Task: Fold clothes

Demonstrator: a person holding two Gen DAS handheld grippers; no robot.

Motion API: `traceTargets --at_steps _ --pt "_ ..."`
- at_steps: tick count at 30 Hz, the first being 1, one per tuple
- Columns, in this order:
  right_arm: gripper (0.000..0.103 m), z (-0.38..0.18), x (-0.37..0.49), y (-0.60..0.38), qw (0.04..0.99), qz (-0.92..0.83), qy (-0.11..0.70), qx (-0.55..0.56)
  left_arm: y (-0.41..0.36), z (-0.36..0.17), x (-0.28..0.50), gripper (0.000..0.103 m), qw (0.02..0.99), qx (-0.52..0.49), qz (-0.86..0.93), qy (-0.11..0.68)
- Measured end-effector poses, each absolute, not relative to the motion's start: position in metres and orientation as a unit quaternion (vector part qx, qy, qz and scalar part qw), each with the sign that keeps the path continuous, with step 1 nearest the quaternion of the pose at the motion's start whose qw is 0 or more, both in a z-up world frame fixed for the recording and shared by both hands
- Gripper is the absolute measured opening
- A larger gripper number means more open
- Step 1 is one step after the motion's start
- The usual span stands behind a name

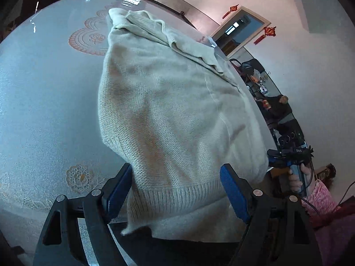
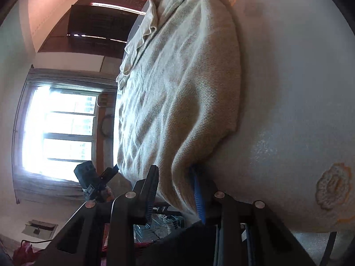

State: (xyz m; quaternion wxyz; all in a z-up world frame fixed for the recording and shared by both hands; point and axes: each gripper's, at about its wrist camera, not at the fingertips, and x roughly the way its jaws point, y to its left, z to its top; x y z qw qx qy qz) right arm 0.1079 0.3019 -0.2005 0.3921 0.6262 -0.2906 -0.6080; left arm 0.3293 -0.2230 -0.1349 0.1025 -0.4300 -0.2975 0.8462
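The cream knit sweater point(image 1: 168, 102) lies along the desk point(image 1: 44, 110) edge, its ribbed hem between the left gripper point(image 1: 176, 190)'s wide-open jaws, while the right gripper point(image 2: 175, 190)'s jaws pinch a fold of its near corner.

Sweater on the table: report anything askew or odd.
The cream knit sweater lies crooked. Its far end is bunched into loose folds, one side hangs off the table edge, and a loose thread trails across the body.
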Motion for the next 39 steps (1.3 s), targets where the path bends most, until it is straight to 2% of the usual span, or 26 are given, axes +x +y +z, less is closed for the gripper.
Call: traceTargets --at_steps 6,9,14,16,17,18,19,23,27,29,39 --pt "0.030 -0.202 0.109 0.307 0.385 -0.597 -0.304 0.635 -0.233 -0.139 0.332 0.079 0.077 -0.412 0.827 -0.375" --pt "0.030 -0.202 0.110 0.307 0.381 -0.598 -0.301 0.638 -0.221 -0.133 0.328 0.066 0.038 -0.440 0.835 -0.327" --pt "0.030 -0.198 0.112 0.304 0.387 -0.603 -0.284 0.638 -0.217 -0.133 0.325 0.060 0.018 -0.443 0.841 -0.309" --pt "0.026 -0.196 0.112 0.301 0.386 -0.610 -0.270 0.637 -0.222 -0.137 0.324 0.034 0.004 -0.443 0.838 -0.319" --pt "0.023 -0.194 0.112 0.298 0.381 -0.616 -0.260 0.639 -0.224 -0.139 0.324 0.028 -0.003 -0.443 0.836 -0.324" --pt "0.014 -0.192 0.111 0.295 0.374 -0.623 -0.245 0.641 -0.229 -0.143 0.325 0.014 -0.003 -0.441 0.830 -0.342" --pt "0.005 -0.191 0.112 0.295 0.368 -0.627 -0.241 0.643 -0.233 -0.147 0.327 0.010 -0.003 -0.438 0.823 -0.360" --pt "0.006 -0.191 0.112 0.297 0.349 -0.628 -0.254 0.647 -0.238 -0.153 0.336 0.008 -0.006 -0.420 0.814 -0.402" --pt "0.006 -0.191 0.112 0.321 0.377 -0.578 -0.390 0.609 -0.244 -0.152 0.345 0.008 0.007 -0.378 0.796 -0.472" --pt "0.006 -0.188 0.111 0.334 0.381 -0.566 -0.431 0.591 -0.245 -0.146 0.348 0.008 0.016 -0.357 0.794 -0.492" --pt "0.006 -0.173 0.080 0.341 0.392 -0.530 -0.508 0.555 -0.255 -0.110 0.312 0.008 0.070 -0.292 0.772 -0.561"
